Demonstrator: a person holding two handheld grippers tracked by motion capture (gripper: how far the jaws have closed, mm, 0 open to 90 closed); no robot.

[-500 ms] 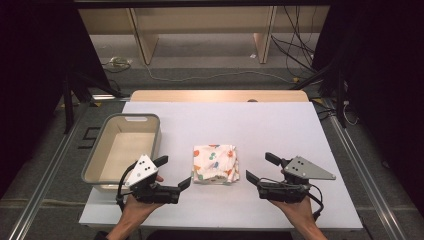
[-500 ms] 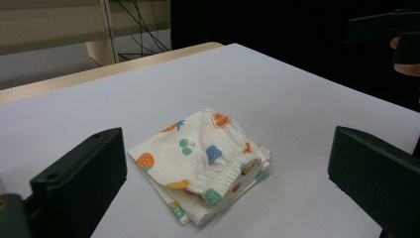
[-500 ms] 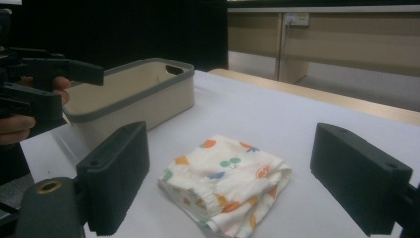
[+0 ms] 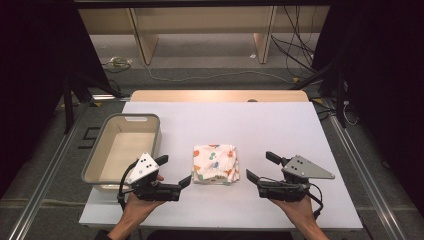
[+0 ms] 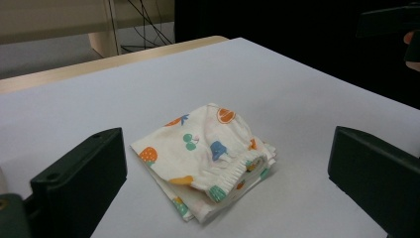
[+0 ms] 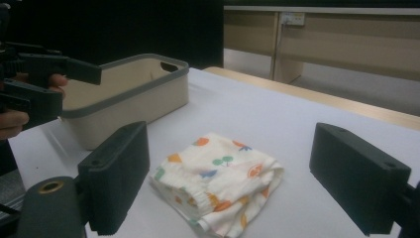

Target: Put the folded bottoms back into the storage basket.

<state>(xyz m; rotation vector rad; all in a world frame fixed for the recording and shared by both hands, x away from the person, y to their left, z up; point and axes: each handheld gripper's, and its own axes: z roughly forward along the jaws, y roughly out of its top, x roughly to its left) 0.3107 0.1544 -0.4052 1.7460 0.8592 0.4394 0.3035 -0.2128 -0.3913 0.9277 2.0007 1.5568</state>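
Note:
A folded white cloth with coloured fruit prints (image 4: pixel 215 163) lies in the middle of the white table (image 4: pixel 280 127). In the left gripper view the cloth (image 5: pixel 208 158) sits between the wide-apart jaws, a short way ahead. The right gripper view shows the cloth (image 6: pixel 218 181) ahead of its spread jaws too. My left gripper (image 4: pixel 173 171) is open just left of the cloth, pointing right. On the other side my right gripper (image 4: pixel 260 167) is open and points left. Neither touches the cloth.
A beige bin with a grey rim (image 4: pixel 102 155) stands empty at the table's left side, seen also as the bin (image 6: pixel 148 79) behind the left gripper (image 6: pixel 59 82). Wooden furniture and cables lie on the floor beyond the far edge.
Both grippers sit about where they were, with the cloth unmoved between them.

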